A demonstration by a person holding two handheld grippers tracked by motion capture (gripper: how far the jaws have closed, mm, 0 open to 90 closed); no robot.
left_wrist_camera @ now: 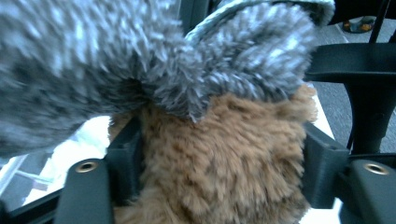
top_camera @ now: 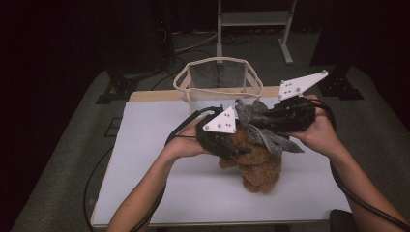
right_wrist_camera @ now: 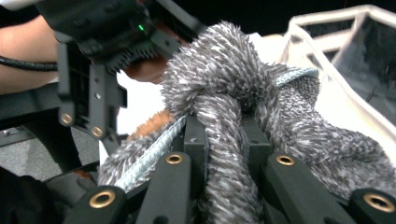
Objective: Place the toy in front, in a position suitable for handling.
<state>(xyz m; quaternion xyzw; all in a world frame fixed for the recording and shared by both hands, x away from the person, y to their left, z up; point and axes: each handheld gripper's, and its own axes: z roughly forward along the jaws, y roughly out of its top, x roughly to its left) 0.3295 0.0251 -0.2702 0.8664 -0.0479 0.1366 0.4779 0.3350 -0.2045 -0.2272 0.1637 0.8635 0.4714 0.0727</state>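
Observation:
A brown plush toy hangs just above the white table in the high view, its lower end near the surface. My left gripper is shut on the brown plush toy, whose fur fills the space between the jaws. A grey fuzzy cloth drapes over the top of the toy. My right gripper is shut on the grey fuzzy cloth, a fold of it pinched between the jaws. The grey cloth also lies across the top of the left gripper view. The two grippers are close together, almost touching.
A white mesh basket stands at the table's far edge, just behind the grippers; its rim is at the right of the right gripper view. Cables trail from both grippers off the near edge. A metal stand is on the floor beyond.

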